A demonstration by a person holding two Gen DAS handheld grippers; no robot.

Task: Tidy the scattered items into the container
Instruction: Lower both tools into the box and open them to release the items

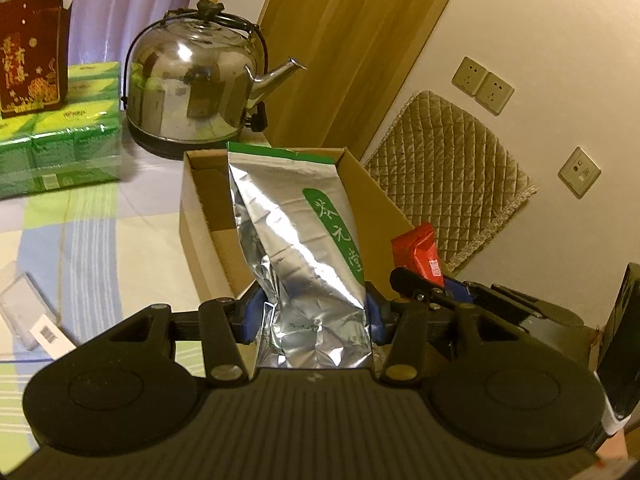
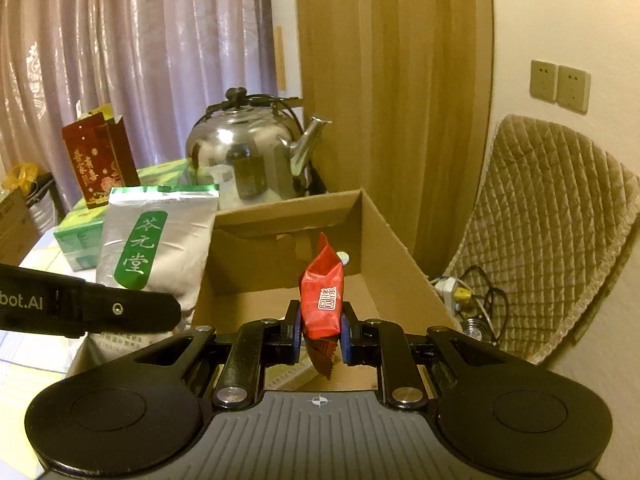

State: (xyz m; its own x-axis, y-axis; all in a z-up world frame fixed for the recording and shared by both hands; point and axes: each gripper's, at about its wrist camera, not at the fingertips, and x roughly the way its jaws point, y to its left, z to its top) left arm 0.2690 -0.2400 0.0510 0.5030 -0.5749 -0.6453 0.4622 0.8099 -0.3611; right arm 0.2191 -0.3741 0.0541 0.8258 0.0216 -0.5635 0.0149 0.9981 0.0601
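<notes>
Left gripper (image 1: 314, 316) clenched on crinkled silver foil pouch with green label (image 1: 296, 240), pouch upright over near-left edge of open brown cardboard box (image 1: 192, 216). Right gripper (image 2: 320, 330) grasps small red snack packet (image 2: 322, 300), upright above box interior (image 2: 256, 276). Shiny steel kettle (image 2: 244, 160) behind box.

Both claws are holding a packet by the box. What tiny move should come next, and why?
Probably lower the right claw a little and let go. It is shut on the red packet, which already hangs over the open cardboard box, so a short drop should land it inside. The left claw holds the silver bag at the box's near edge, so it could follow.
</notes>
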